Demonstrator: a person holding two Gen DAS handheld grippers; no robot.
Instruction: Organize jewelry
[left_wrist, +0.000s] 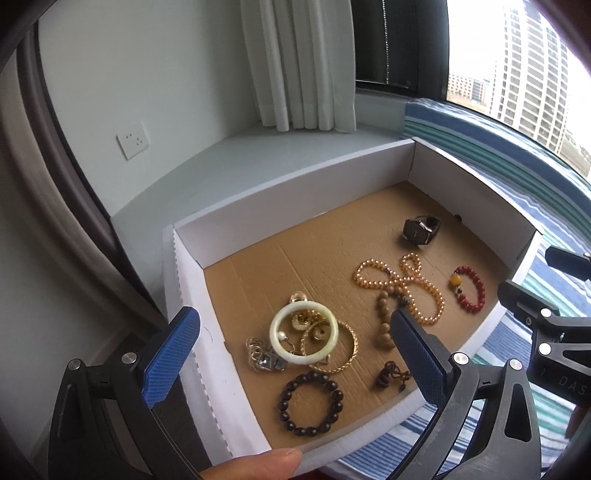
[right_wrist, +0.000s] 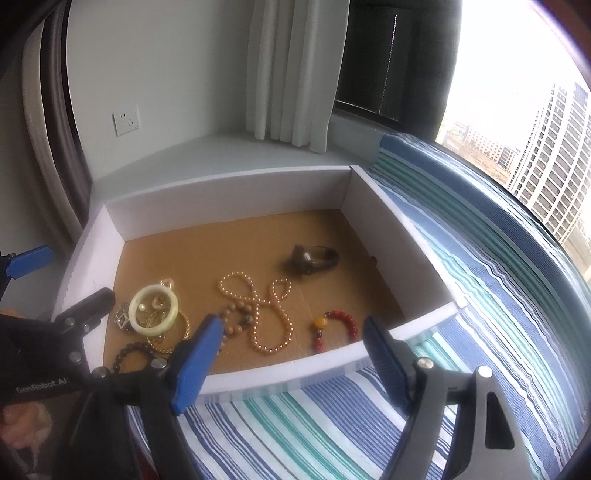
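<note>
Both claws hang spread with nothing between their pads: the left gripper (left_wrist: 295, 354) above the near left part of the white box (left_wrist: 295, 192), the right gripper (right_wrist: 291, 354) over the near wall of the same box. Just ahead of the left claw, between its two pads, lies the pale jade bangle (left_wrist: 303, 334), resting on a tangle of gold pieces and overlapping a twisted gold bangle (left_wrist: 341, 356); it looks stiff, smooth and probably brittle, so a hold across the rim with both pads, gently, seems safest, since it may slip or crack if dropped. Nearer than that sits the dark bead bracelet (left_wrist: 313, 404), likely strung on elastic, light and floppy; pinch a few beads at one side. Ahead of the right claw, between its pads, the golden bead necklace (right_wrist: 266, 314) lies looped, limp and prone to snag on the brown bead strand (right_wrist: 238, 319) touching it. The red bracelet (right_wrist: 338, 326) lies just beyond its right pad, and the watch (right_wrist: 314, 258) well beyond
</note>
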